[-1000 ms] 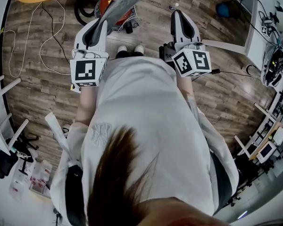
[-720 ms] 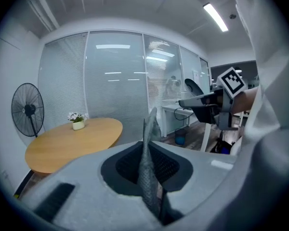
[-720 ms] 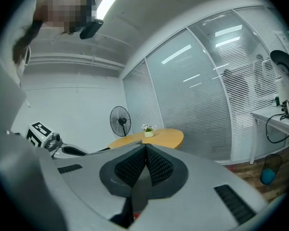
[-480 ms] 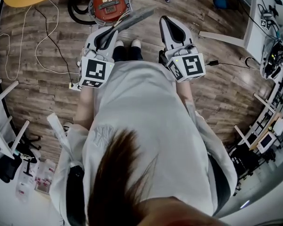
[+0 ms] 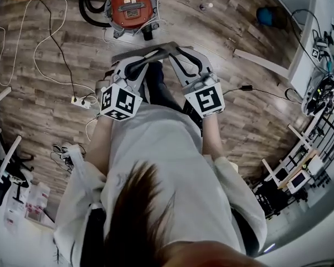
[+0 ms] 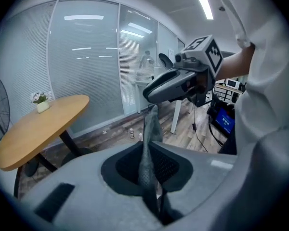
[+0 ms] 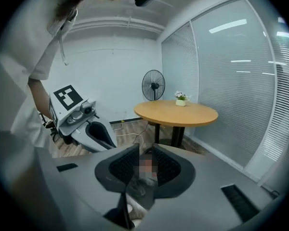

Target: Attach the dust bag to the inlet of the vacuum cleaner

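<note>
Head view, left claw [image 5: 148,60] pinching dust bag [image 6: 145,148], right claw [image 5: 176,54] opening with bag between, vacuum [image 5: 131,1] label unreadable

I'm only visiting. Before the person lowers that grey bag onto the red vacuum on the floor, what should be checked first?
1. Left gripper clamped on the dust bag: ok, the fabric is pinched between its jaws.
2. Right gripper gripping the bag: not ok, its jaws are opening; the bag sits between them, unpinched.
3. Vacuum cleaner within sight: ok, it is on the floor ahead of the person.
4. Vacuum's inlet exposed and facing the bag: cannot tell.
5. Bag's opening turned towards the vacuum: cannot tell.
</note>
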